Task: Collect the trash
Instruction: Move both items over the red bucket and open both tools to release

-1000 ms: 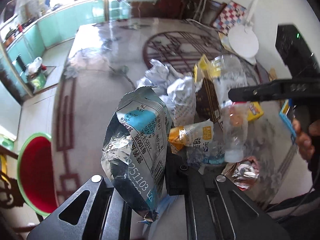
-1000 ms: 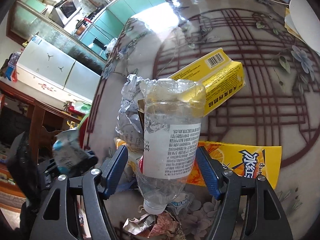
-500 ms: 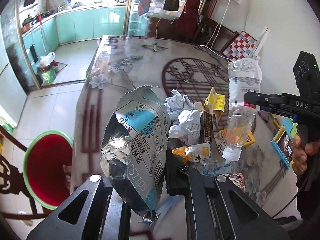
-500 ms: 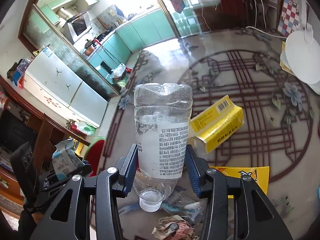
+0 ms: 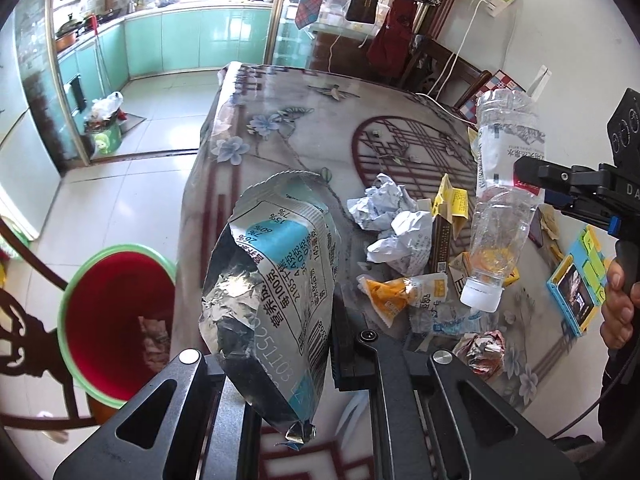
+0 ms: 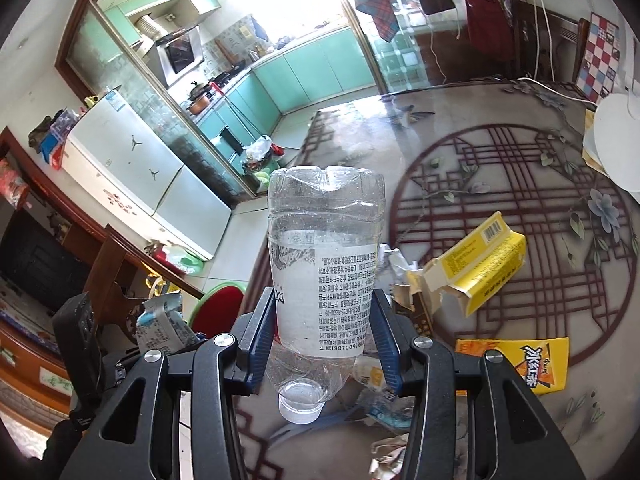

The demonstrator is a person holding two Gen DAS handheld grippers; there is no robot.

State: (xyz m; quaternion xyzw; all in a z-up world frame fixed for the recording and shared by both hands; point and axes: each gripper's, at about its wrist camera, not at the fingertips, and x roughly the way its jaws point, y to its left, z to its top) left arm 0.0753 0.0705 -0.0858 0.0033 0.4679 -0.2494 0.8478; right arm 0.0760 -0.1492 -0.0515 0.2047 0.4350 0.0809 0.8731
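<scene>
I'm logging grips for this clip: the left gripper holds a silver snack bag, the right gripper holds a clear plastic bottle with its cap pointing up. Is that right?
Not quite. The bottle in the right gripper hangs upside down, cap toward the table, as the right wrist view shows. The rest stands: the left gripper is clamped on the silver snack bag.

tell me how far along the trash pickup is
Done: one crumpled scrap already lies in the red bin. In hand: the left tongs pinch a foil snack bag; the right tongs clamp an upside-down clear bottle. Left on the table: paper wads, a yellow carton, more wrappers.
</scene>
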